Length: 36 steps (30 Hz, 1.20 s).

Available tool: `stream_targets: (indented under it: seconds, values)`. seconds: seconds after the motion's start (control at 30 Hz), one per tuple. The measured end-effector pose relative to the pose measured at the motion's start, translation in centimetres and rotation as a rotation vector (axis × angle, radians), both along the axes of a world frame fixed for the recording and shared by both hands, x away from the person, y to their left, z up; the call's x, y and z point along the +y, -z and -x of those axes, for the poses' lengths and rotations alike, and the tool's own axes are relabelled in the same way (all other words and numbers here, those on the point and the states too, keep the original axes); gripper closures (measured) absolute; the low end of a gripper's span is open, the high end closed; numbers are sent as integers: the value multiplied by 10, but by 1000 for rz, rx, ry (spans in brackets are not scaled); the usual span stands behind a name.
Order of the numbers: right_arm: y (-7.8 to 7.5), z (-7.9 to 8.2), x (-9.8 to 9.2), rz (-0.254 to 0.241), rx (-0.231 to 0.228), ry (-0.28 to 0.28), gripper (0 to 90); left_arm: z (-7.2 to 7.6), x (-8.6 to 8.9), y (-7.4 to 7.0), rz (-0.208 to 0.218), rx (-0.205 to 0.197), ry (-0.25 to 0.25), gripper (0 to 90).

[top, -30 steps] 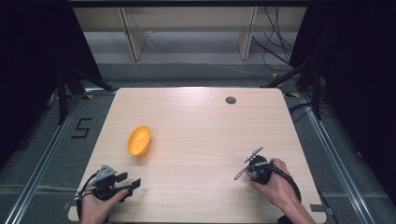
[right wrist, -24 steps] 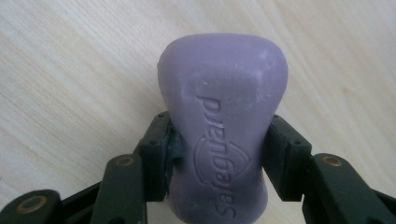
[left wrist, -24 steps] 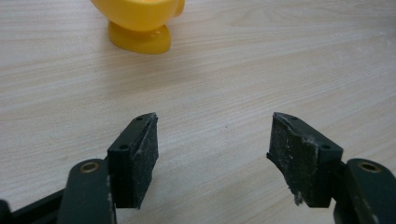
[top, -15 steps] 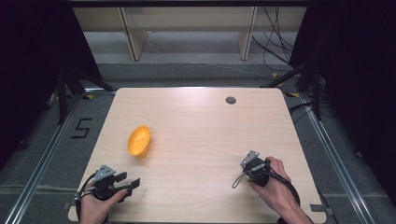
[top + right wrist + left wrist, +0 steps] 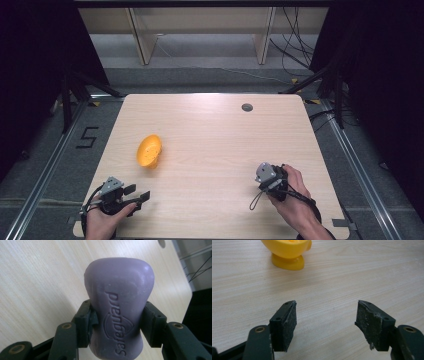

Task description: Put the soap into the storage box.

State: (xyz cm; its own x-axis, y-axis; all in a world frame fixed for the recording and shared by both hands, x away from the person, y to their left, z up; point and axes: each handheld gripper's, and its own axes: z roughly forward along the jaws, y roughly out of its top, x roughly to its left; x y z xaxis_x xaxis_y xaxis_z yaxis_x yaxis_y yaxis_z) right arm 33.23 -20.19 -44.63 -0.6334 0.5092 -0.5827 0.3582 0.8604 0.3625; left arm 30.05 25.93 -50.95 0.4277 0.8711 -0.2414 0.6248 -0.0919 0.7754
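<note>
The right tongs [image 5: 116, 315] grip a purple soap bar [image 5: 118, 307]; the left tongs [image 5: 325, 322] gape empty — near a yellow dish [image 5: 149, 150], perhaps a bowl — above the surface [image 5: 220, 145].

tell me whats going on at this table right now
A person sits at a light wooden table with a gripping tool in each hand. The right tool is clamped on a purple Safeguard soap bar, jaws pressing its two sides. The left tool is open and empty, low over the near left of the table and pointed toward a yellow footed bowl that stands apart from both tools.
</note>
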Motion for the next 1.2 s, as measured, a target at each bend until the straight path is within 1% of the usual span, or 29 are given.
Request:
stream_targets:
  seconds: [0.03, 0.07, 0.1, 0.13, 0.17, 0.2, 0.23, 0.27, 0.3, 0.33, 0.37, 0.43, 0.5, 0.6, 0.63, 0.73, 0.77, 0.83, 0.87, 0.9, 0.93, 0.97, 1.0, 1.03, 1.07, 1.1, 1.13, 1.17, 1.2]
  values:
    - [1, 2, 0, 18, -34, -14, 502, 0, 0, 0, -4, -2, 0, 324]
    - [1, 2, 1, 7, -31, -13, 502, 0, -1, 0, -3, -7, 4, 325]
    - [2, 3, 2, 13, -61, -29, 502, 0, -1, 0, 1, -7, 4, 325]
    - [2, 3, 2, 13, -61, -29, 502, -1, -1, -1, -2, -10, 10, 325]
    - [1, 3, 2, 24, -60, -54, 502, -1, -3, -1, 8, -6, 7, 325]
    - [2, 4, 3, 28, -72, -65, 502, -1, -4, -2, -3, -19, 20, 324]
    - [2, 5, 4, 38, -90, -68, 502, -1, -5, -2, 9, -20, 23, 325]
    - [2, 5, 4, 38, -90, -68, 502, -1, -6, -3, 11, -19, 30, 325]
    - [1, 4, 4, 52, -96, -86, 502, -2, -7, -4, 11, -21, 39, 325]
    - [0, 5, 6, 70, -120, -109, 502, -2, -8, -5, 11, -24, 40, 327]
    - [0, 5, 6, 70, -120, -109, 502, -2, -8, -6, -1, -27, 38, 327]
    - [0, 7, 7, 54, -129, -100, 502, -2, -9, -6, 11, -29, 33, 328]
    - [-1, 8, 8, 67, -152, -117, 502, -2, -10, -6, 14, -26, 33, 328]
    - [-2, 9, 9, 74, -164, -134, 502, -4, -12, -8, 24, -40, 44, 328]
    - [-2, 8, 9, 84, -175, -156, 502, -4, -13, -9, 27, -44, 56, 328]
    - [-3, 10, 10, 81, -192, -158, 502, -6, -16, -15, 23, -60, 67, 330]
    - [-3, 10, 11, 89, -205, -163, 502, -8, -18, -16, 35, -63, 76, 330]
    - [-4, 12, 14, 71, -233, -170, 502, -11, -22, -22, 32, -73, 85, 333]
    - [-4, 12, 14, 71, -233, -170, 502, -12, -24, -24, 39, -81, 94, 333]
    - [-8, 13, 14, 91, -251, -189, 502, -17, -30, -30, 49, -90, 121, 335]
    - [-9, 13, 14, 99, -256, -187, 502, -17, -30, -30, 49, -90, 121, 336]
    - [-9, 13, 15, 100, -265, -191, 502, -21, -38, -37, 64, -101, 145, 337]
    - [-9, 13, 15, 100, -265, -191, 502, -21, -38, -37, 64, -101, 145, 337]
    - [-10, 14, 15, 97, -269, -193, 502, -23, -43, -41, 63, -115, 160, 337]
    - [-9, 16, 18, 73, -278, -179, 502, -27, -54, -49, 57, -132, 190, 337]
    - [-9, 16, 18, 73, -278, -179, 502, -27, -54, -49, 57, -132, 190, 337]
    - [-10, 16, 18, 97, -286, -202, 502, -29, -60, -52, 71, -129, 205, 337]
    - [-9, 17, 19, 78, -290, -196, 502, -31, -66, -55, 70, -135, 217, 337]
    - [-9, 17, 19, 78, -290, -196, 502, -34, -72, -58, 77, -139, 240, 337]
